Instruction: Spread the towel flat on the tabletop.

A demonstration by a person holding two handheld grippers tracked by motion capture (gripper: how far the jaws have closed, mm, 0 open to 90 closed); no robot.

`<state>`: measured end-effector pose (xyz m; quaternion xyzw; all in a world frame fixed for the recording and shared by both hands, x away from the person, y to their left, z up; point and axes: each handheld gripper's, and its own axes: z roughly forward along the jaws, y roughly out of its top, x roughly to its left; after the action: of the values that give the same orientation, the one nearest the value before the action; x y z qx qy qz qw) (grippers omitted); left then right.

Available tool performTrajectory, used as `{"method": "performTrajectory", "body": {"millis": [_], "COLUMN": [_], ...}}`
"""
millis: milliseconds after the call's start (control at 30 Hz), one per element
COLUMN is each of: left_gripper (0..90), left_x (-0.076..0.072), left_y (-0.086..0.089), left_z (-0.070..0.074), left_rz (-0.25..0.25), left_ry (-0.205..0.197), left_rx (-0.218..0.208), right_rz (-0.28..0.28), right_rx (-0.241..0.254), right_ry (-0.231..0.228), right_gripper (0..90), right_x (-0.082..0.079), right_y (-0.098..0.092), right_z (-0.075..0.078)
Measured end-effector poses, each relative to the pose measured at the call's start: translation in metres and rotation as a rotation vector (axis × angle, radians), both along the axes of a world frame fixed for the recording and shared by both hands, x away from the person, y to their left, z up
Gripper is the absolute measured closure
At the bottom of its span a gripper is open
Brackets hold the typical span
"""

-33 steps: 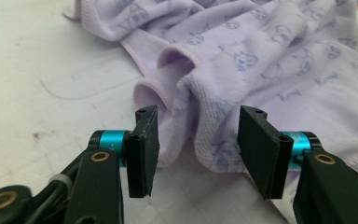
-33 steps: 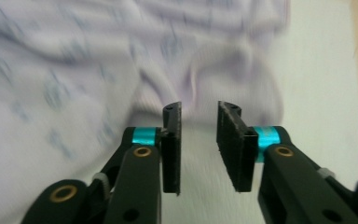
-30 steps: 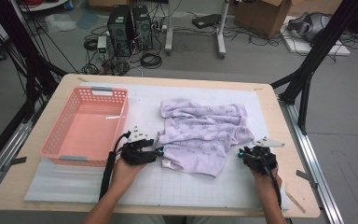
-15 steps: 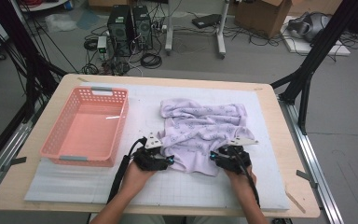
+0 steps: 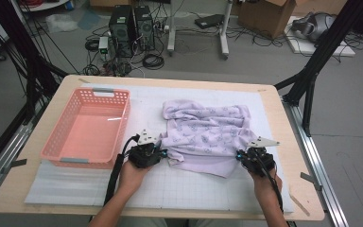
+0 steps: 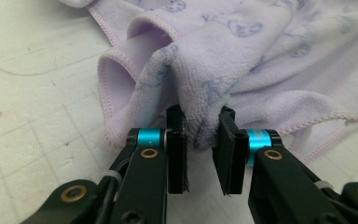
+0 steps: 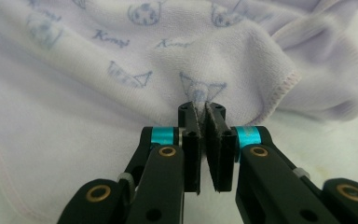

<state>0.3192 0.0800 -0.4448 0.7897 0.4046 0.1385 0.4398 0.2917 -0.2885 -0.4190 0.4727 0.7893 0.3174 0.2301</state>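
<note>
The right gripper (image 7: 206, 122) is pinched tight on a thin fold of the lilac towel (image 5: 207, 136), its jaws having just been closing with the cloth between them; only a small peak of fabric sits between the pads, close to the stitched edge that curls off to one side. That is the weak point: with so little cloth caught, a pull away from the towel could slide the fold out, and that side would drop back onto the white mat (image 5: 179, 189).

The left gripper (image 6: 200, 140) has also just been closing and is clamped on a much thicker bunch of the same towel, several layers gathered between the pads. The risk here is the opposite one: it may hold more than one layer, so lifting or spreading would drag a lump instead of a clean edge, and the towel would stay folded on itself.

The towel lies between the two grippers and stretches away from both, crumpled, toward the far side of the table (image 5: 293, 198). If the hands pull apart unevenly, it could twist or skid across the mat.

Beyond the left gripper, on its outer side, stands the pink basket (image 5: 56, 142), near enough that a wide swing could knock its rim
</note>
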Motion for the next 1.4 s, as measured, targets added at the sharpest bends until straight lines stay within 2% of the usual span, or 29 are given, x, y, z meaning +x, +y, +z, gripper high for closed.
{"method": "performTrajectory", "body": {"millis": [33,67,133,167,233,300,333,400,467,500,600,700,800,867,900,967,1000,1033,1067,1100,1167,1200,1333,1400], "left_gripper": [74.5,70.8,61.0,57.1,54.2,53.9,54.9,55.4,56.2,56.4,55.1,47.1,39.4,36.8,36.8,39.2,43.6,51.6,62.9,73.2,77.6,78.0,77.9,78.1], "left_x": [0.001,0.001,0.0,-0.001,-0.004,-0.007,-0.008,-0.011,-0.013,-0.015,-0.016,-0.016,-0.013,-0.011,-0.01,-0.012,-0.014,-0.016,-0.018,-0.017,-0.013,-0.013,-0.015,-0.019], "left_y": [-0.001,-0.001,0.003,0.006,0.015,0.021,0.023,0.023,0.018,0.014,-0.001,-0.02,-0.041,-0.053,-0.06,-0.072,-0.077,-0.08,-0.081,-0.077,-0.064,-0.056,-0.021,-0.006], "left_z": [-0.001,-0.001,0.002,0.004,0.009,0.012,0.013,0.012,0.011,0.01,0.009,0.006,0.003,0.002,0.002,-0.001,-0.003,-0.002,-0.002,0.0,0.004,0.006,0.01,0.009], "left_rz": [0.015,0.033,0.052,0.061,0.065,0.063,0.057,0.041,0.012,-0.006,-0.063,-0.107,-0.116,-0.104,-0.097,-0.081,-0.08,-0.095,-0.084,-0.095,-0.09,-0.085,-0.053,-0.035], "left_ry": [-0.004,-0.008,-0.015,-0.025,-0.041,-0.049,-0.052,-0.049,-0.041,-0.037,-0.025,-0.011,0.005,-0.014,-0.036,-0.101,-0.151,-0.191,-0.215,-0.215,-0.157,-0.139,-0.095,-0.083], "left_rx": [-0.001,0.0,-0.005,-0.012,-0.027,-0.034,-0.036,-0.047,-0.066,-0.077,-0.103,-0.103,-0.056,0.016,0.058,0.161,0.223,0.264,0.289,0.29,0.216,0.183,0.095,0.083], "right_rz": [0.005,0.012,0.054,0.057,0.041,0.006,-0.013,-0.038,-0.056,-0.059,-0.035,-0.014,0.009,0.019,0.021,0.03,0.045,0.069,0.087,0.093,0.097,0.092,0.048,0.015], "right_rx": [-0.019,-0.008,0.034,0.06,0.095,0.094,0.092,0.071,0.044,0.048,0.088,0.143,0.148,0.163,0.149,0.123,0.115,0.12,0.111,0.099,0.117,0.131,0.114,0.127], "right_ry": [-0.016,-0.022,-0.026,-0.039,-0.072,-0.096,-0.094,-0.071,-0.029,-0.005,0.037,0.044,0.039,0.04,0.04,0.024,0.026,0.033,0.031,0.029,0.042,0.051,0.042,0.037], "right_gripper": [83.1,80.2,75.1,75.1,77.3,79.1,79.5,81.1,81.3,81.2,77.7,71.6,62.8,59.9,59.9,67.0,75.7,82.9,85.1,86.1,87.2,87.3,87.3,87.3], "right_x": [0.001,0.001,0.002,0.0,-0.005,-0.011,-0.014,-0.017,-0.018,-0.016,-0.011,-0.009,-0.008,-0.005,-0.005,-0.004,-0.004,-0.005,-0.005,-0.006,-0.006,-0.007,-0.013,-0.017], "right_y": [0.004,0.009,0.016,0.015,0.005,-0.009,-0.016,-0.028,-0.033,-0.033,-0.025,-0.009,0.007,0.015,0.02,0.027,0.029,0.031,0.032,0.032,0.028,0.024,0.004,-0.008], "right_z": [0.001,0.001,0.0,0.002,0.007,0.011,0.011,0.005,-0.008,-0.014,-0.025,-0.026,-0.028,-0.028,-0.029,-0.029,-0.028,-0.028,-0.027,-0.027,-0.025,-0.025,-0.019,-0.013]}}
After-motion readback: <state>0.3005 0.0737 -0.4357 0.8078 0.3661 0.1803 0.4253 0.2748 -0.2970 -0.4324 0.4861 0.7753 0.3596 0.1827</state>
